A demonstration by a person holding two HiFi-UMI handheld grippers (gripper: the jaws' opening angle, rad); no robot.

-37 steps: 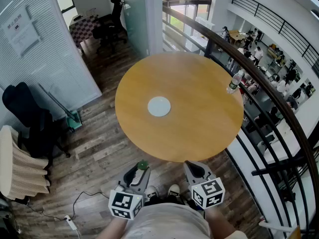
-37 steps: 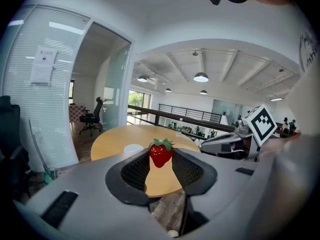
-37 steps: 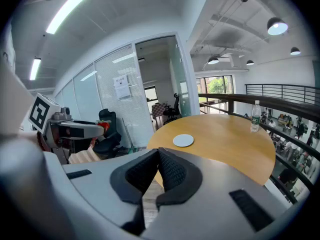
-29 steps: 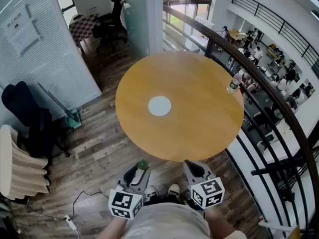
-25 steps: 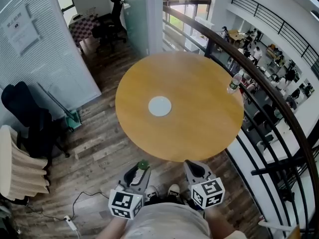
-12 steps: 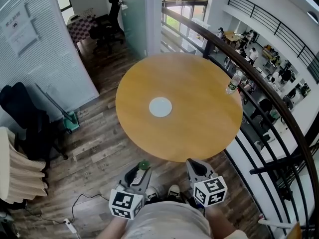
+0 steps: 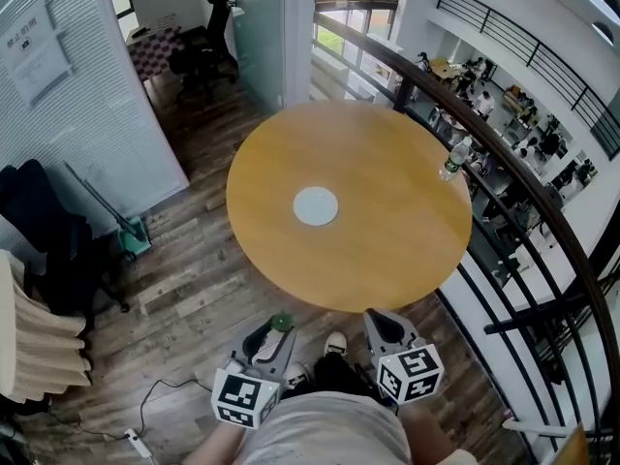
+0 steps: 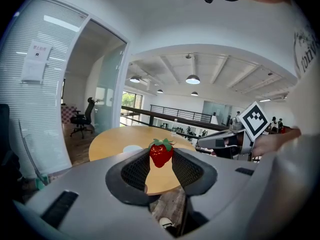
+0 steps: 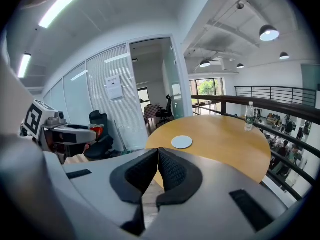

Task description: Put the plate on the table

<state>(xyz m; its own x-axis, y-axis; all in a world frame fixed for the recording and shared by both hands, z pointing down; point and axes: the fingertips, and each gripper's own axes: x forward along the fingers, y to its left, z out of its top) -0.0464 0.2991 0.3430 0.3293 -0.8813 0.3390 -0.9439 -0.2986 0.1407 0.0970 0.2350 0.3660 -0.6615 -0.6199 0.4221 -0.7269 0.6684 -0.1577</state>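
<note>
Plate (image 7: 316,205), white and round, lies flat near the middle of the round wooden desk (image 7: 387,250), with bare wood all round it. A bottle (image 7: 453,159) stands upright near the desk's far right edge, by the railing (image 7: 360,42), well apart from the plate.

The person stands at the near edge of the desk, with both grippers held low in front of the body, over the plank floor (image 7: 184,289). The left gripper (image 7: 274,331) has its fingers (image 8: 136,170) closed on a strawberry (image 8: 161,154), red with a green cap, pinched at their tips. The right gripper (image 7: 382,325) holds nothing; its fingers (image 9: 172,171) are pressed together, pads touching. Both point toward the desk and slightly down. Off to the left, a black chair (image 7: 48,240) stands by a wall of blinds.
</note>
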